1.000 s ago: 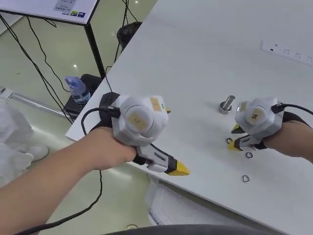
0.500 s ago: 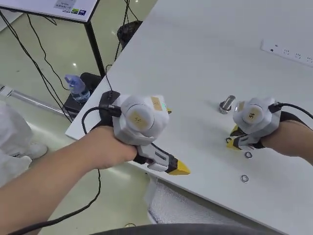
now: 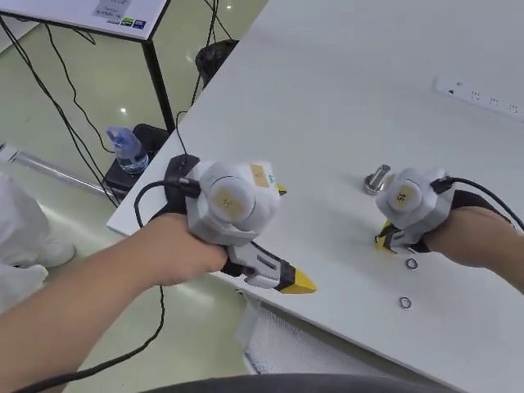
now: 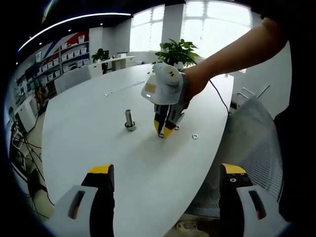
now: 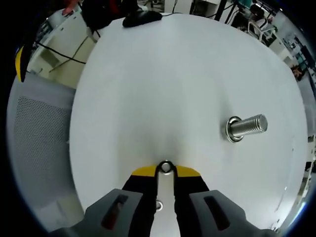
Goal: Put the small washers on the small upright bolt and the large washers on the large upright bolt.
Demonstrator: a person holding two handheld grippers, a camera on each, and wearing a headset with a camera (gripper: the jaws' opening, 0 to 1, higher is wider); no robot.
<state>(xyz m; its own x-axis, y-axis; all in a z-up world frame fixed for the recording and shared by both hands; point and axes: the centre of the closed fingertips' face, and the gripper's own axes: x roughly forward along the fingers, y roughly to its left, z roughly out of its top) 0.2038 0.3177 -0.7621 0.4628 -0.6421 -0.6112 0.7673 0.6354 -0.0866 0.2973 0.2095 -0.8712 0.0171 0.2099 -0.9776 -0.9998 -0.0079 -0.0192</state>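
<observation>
I record my right gripper [image 5: 166, 172] pinching a washer [image 5: 166, 167] at the table [image 5: 148, 74]. The bolt [image 5: 245, 126] stands at two o'clock from it. My left gripper [image 4: 166, 170] hangs with its jaws spread wide.

Upright bolt [image 5: 245, 126] — washer [image 5: 166, 167] between fingers [image 5: 143, 172]

table [image 3: 327, 98] white | bolt [image 5: 245, 126] silver | washer [image 5: 166, 167] silver | left gripper [image 4: 167, 170] tips yellow
</observation>
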